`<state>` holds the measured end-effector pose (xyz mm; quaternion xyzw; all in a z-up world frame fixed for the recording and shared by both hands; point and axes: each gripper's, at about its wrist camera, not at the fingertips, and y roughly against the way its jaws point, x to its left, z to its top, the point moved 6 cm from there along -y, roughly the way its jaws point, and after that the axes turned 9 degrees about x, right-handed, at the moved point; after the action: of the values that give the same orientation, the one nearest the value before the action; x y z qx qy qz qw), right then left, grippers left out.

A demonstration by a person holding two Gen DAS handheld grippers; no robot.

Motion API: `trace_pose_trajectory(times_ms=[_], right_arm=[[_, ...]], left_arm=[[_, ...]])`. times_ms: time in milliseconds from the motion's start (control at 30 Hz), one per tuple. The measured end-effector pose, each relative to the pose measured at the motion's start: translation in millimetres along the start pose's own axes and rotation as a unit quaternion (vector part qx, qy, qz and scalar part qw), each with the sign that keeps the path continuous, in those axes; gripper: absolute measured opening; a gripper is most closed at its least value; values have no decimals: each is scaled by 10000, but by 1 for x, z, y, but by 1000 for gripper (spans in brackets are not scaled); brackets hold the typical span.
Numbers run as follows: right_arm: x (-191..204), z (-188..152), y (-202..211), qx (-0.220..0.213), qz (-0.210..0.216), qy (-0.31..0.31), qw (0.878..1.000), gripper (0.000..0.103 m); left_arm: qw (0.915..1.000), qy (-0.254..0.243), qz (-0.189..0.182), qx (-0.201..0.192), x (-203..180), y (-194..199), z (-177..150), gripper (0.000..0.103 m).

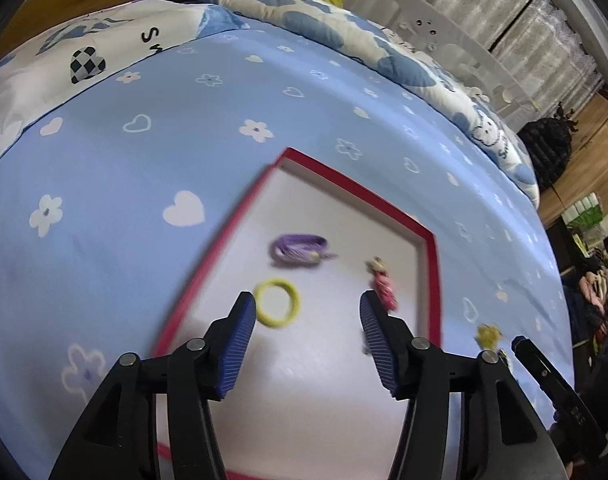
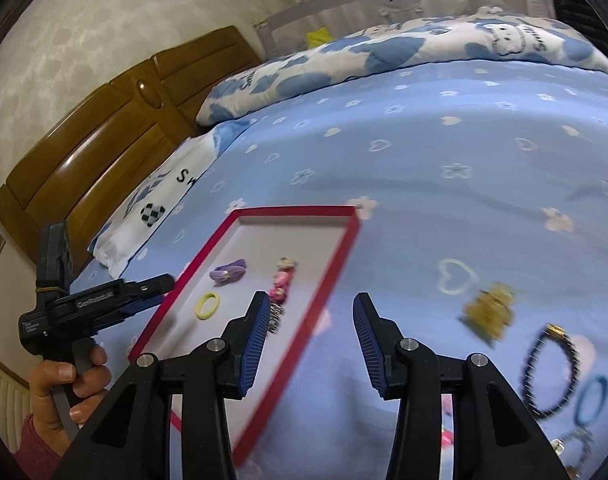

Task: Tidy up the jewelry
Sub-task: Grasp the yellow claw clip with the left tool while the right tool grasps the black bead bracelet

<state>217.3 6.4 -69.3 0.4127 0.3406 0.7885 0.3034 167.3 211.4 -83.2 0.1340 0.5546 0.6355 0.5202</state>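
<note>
Shallow red-rimmed cardboard tray (image 2: 345,240) w/ white floor lies flat on the blue cotton bedsheet (image 2: 443,200), a catch-all. Inside it: yellow elastic ring (image 1: 277,302), purple fabric bow clip (image 1: 298,249), pink beaded clip (image 1: 383,284). Right of tray, unsorted: gold clip (image 2: 489,308), dark beaded bracelet (image 2: 547,372). Left gripper (image 1: 304,312) & right gripper (image 2: 311,314) both part-open, empty.

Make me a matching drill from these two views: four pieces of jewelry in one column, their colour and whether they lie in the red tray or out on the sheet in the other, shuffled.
Things:
1. hair ring
2. bow clip
3. claw clip
4. beaded bracelet

Descriptions:
A. gold, on the blue sheet
B. yellow, in the red tray
C. dark, on the blue sheet
D. purple, in the red tray

Pairs: 1-B, 2-D, 3-A, 4-C
</note>
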Motion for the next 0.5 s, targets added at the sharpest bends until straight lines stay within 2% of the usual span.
trace_pose_trajectory(times_ms=[67,133,500], right_arm=[[-9,-5,10,-53,-81,-93,9999,52],[-17,-10,20,-104,-159,-164,9997,53],[-82,-41,78,-422,-578,-774,9944,53]], left_arm=[[10000,-52,-54,-18,-7,6,-7,62],[9997,-163,-157,-24,-18,13,-16,65],[9952,-911,-318,133,-75,19,-41,69]])
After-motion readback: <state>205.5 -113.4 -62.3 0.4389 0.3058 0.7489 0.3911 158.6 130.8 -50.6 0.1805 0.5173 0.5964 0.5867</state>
